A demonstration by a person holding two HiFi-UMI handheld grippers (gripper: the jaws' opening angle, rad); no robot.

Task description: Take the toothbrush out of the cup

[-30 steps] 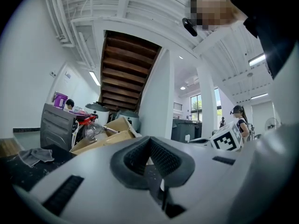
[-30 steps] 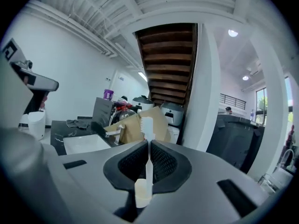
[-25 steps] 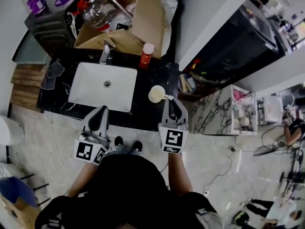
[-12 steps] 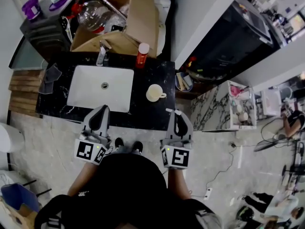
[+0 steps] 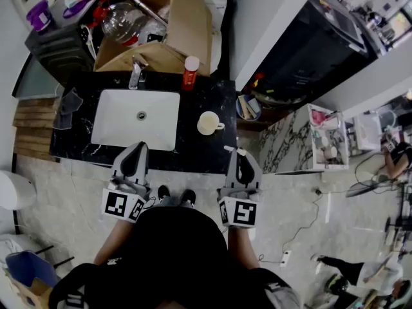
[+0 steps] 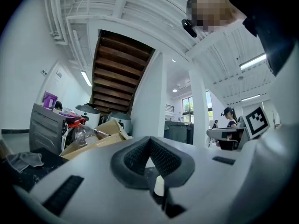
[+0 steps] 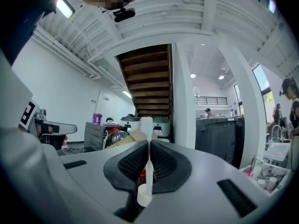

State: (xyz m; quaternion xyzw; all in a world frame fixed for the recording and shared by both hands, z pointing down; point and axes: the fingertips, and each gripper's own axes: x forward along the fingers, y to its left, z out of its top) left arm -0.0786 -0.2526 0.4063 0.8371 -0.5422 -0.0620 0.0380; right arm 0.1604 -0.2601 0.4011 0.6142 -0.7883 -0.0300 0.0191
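Two pads of the right gripper (image 7: 149, 146) are pinched tight on the thin white plastic toothbrush (image 7: 148, 160). The grip is on the stem, with the bristle head showing above the pads and the round base below. My guess is the stem grip stops it swivelling.

In the head view the brush is at the jaw tips over the front edge of the black marble counter (image 5: 196, 154). It's well apart from the cream handled cup (image 5: 209, 122), which has nothing sticking out. Extraction looks done; next is putting the brush down.

Left gripper (image 5: 134, 154) has its jaws together and empty, parked by the white rectangular sink (image 5: 116, 118), presumably out of the way.
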